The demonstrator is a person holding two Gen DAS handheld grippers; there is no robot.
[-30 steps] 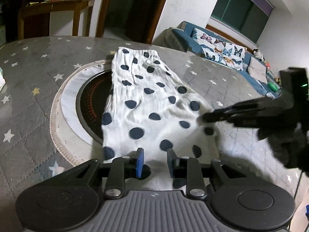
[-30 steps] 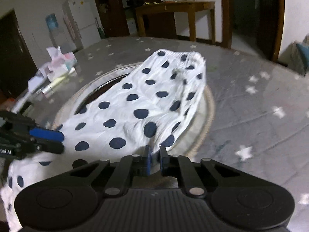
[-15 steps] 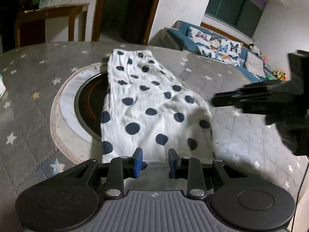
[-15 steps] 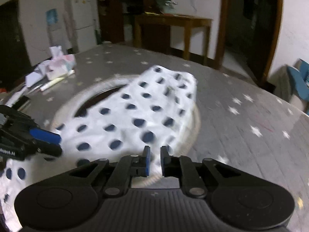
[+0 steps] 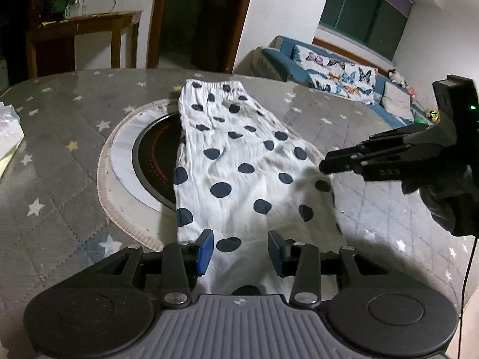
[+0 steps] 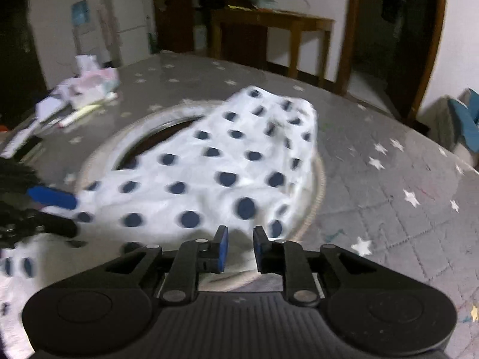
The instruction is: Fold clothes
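White trousers with dark blue dots (image 5: 239, 161) lie lengthways on the grey star-patterned table, waistband at the far end, partly over a round black hotplate (image 5: 155, 161). My left gripper (image 5: 241, 251) is open and empty just above the near end of the cloth. My right gripper (image 6: 239, 248) is open and empty above the garment's right edge (image 6: 209, 164). It also shows in the left wrist view (image 5: 344, 161) at the right, hovering over the cloth. The left gripper shows at the left of the right wrist view (image 6: 51, 209).
A round white mat (image 5: 119, 161) rings the hotplate. Tissues and papers (image 6: 80, 89) lie at the table's far left side. A wooden side table (image 5: 80, 30), a doorway and a blue sofa (image 5: 329, 68) stand beyond the table (image 5: 60, 209).
Both grippers have opened wider and let go of the cloth. The right gripper has lifted and drawn back to the right, away from the garment. The trousers now lie flat.
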